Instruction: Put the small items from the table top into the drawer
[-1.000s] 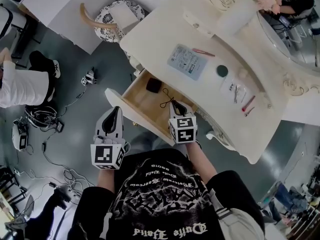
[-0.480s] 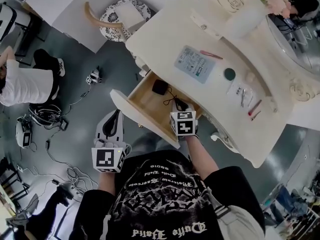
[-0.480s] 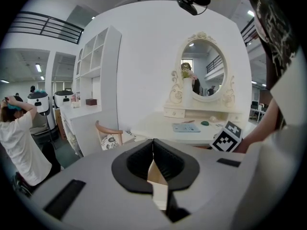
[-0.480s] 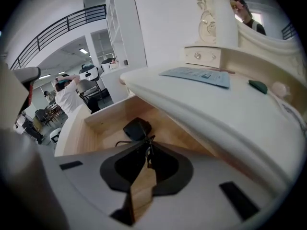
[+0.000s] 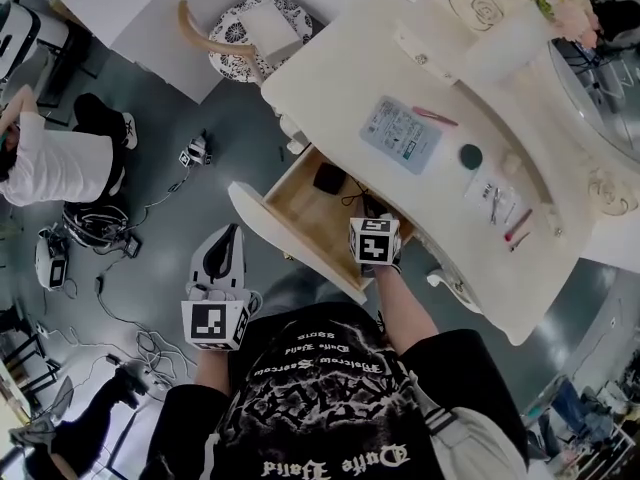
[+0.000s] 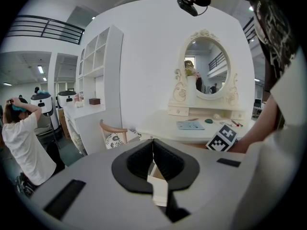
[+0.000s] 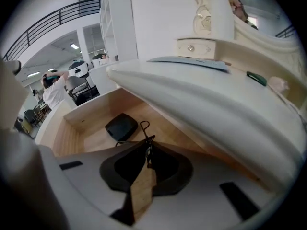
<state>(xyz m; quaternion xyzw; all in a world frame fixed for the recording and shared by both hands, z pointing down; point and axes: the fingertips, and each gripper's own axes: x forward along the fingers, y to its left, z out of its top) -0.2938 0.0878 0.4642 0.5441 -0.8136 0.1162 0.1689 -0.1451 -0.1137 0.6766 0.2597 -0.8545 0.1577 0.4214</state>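
The dressing table's drawer (image 5: 298, 211) stands pulled out, with a flat black pad (image 5: 329, 178) lying at its back. My right gripper (image 5: 366, 211) reaches down into it, shut on a thin black elastic loop (image 7: 144, 127) that sticks out past the fingertips, just in front of the black pad (image 7: 122, 127). Still on the table top are a pale blue card (image 5: 401, 134), a pink pen (image 5: 435, 117), a green round piece (image 5: 471, 154), a small packet (image 5: 497, 200) and red clips (image 5: 518, 228). My left gripper (image 5: 231, 232) hovers left of the drawer front, shut and empty (image 6: 152, 146).
A chair with a patterned cushion (image 5: 255, 33) stands left of the table. A person in a white shirt (image 5: 55, 168) is at the far left, with cables (image 5: 95, 230) on the floor. An oval mirror (image 6: 207, 71) rises behind the table top.
My right gripper has sunk deeper into the drawer with the black loop in it. The left gripper has barely shifted.
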